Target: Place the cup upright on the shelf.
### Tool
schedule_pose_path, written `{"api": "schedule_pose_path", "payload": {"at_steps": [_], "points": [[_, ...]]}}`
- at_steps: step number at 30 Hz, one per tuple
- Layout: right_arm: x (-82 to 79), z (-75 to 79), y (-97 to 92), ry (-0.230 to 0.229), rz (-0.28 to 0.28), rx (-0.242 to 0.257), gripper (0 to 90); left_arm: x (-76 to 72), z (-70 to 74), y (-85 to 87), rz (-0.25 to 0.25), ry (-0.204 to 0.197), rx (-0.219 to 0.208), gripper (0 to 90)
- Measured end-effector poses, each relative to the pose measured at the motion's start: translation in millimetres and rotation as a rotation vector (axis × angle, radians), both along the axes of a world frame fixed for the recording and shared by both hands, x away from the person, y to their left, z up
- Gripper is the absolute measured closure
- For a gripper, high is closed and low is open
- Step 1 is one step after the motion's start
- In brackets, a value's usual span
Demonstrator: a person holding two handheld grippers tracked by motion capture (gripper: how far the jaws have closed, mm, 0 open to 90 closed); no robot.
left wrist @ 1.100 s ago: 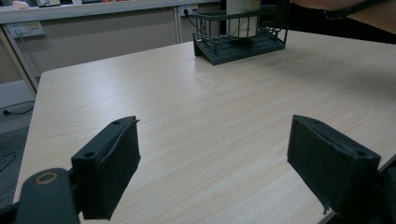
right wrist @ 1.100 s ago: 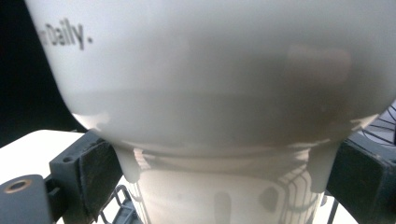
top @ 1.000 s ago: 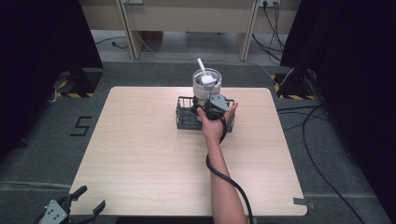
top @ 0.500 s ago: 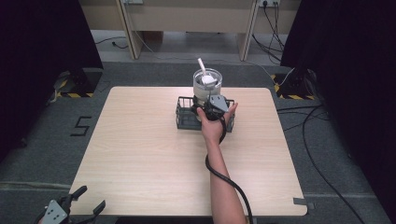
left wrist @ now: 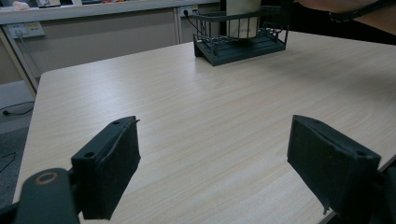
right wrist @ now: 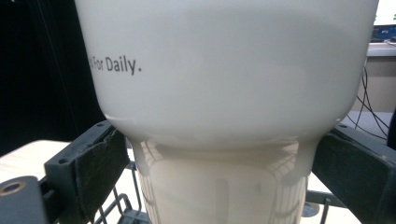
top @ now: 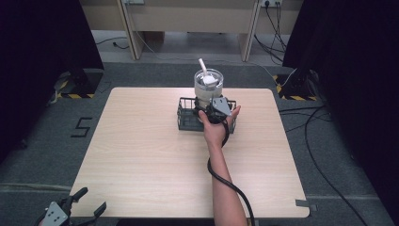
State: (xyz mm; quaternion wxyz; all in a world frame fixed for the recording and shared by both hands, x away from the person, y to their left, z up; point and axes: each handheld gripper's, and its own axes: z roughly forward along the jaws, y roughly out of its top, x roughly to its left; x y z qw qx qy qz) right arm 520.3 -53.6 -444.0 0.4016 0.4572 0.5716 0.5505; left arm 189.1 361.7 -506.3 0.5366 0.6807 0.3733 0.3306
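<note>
White cup [top: 208,87] is stood in wire rack [top: 186,118], far centre of table [top: 141,155]. Right gripper [top: 215,112] is spread around cup's narrow base, contact probably not made. Left gripper [top: 70,210] is held released off near-left table corner.

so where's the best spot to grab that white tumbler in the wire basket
Probably the narrower lower body of the white tumbler, just under its wide upper section, coming in level from the person's side. The flared shoulder above would keep it from slipping down on a lift. The right gripper already straddles that waist, jaws open on either side. The wire basket wall limits going lower.
</note>
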Motion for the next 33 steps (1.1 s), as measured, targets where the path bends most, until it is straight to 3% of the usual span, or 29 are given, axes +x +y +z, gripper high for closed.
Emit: {"api": "schedule_pose_path", "payload": {"at_steps": [18, 33], "points": [[-23.5, 6.3, -11.8, 0.004, 0.019, -0.025, 6.5, -0.2, 0.5, -0.9, -0.001, -0.003, 0.008, 16.3], [-54.2, 14.4, -35.3, 0.015, 0.051, 0.004, 6.9, -0.7, 1.3, -2.2, -0.005, -0.008, 0.014, 16.3]]}}
